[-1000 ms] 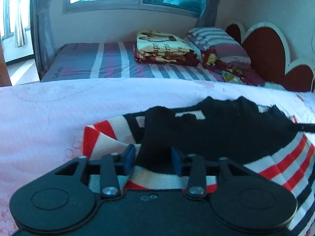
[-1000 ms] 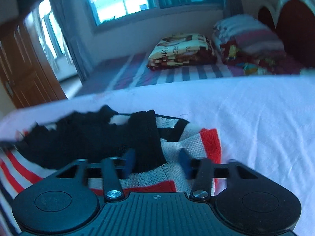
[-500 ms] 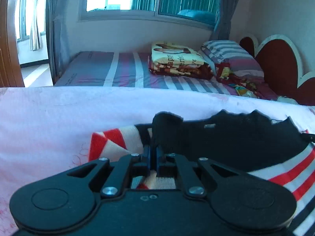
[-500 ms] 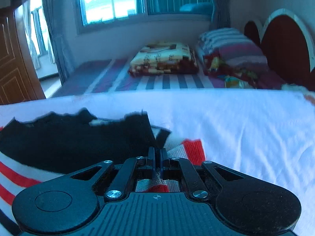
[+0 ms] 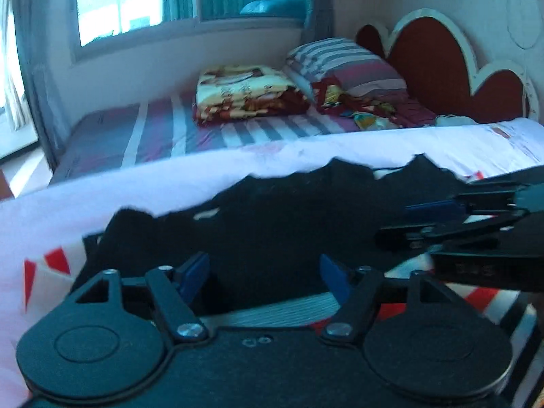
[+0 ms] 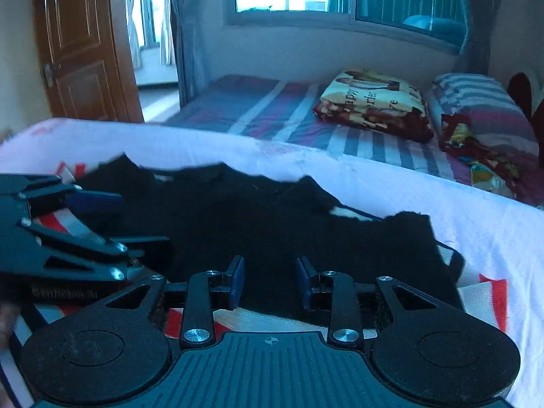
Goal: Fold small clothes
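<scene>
A small knit garment, black (image 5: 289,217) with red, white and black stripes (image 5: 51,265), lies on the white bedsheet (image 5: 102,183). My left gripper (image 5: 263,277) is open just over its black part, holding nothing. My right gripper (image 6: 270,280) is open over the same black part (image 6: 272,217), holding nothing. Each gripper shows in the other's view: the right one at the right edge (image 5: 425,224), the left one at the left edge (image 6: 112,227). Striped fabric (image 6: 489,292) sticks out at the right.
A second bed with a striped sheet (image 6: 272,108) stands behind, with a folded patterned blanket (image 5: 244,91) and striped pillows (image 5: 346,64). A red heart-shaped headboard (image 5: 435,64) is at the right. A wooden door (image 6: 81,44) is at the left.
Both grippers, shut on the garment's edge half a second ago, have let go and stand open. They have moved closer together over the black part, so each shows in the other's view.
</scene>
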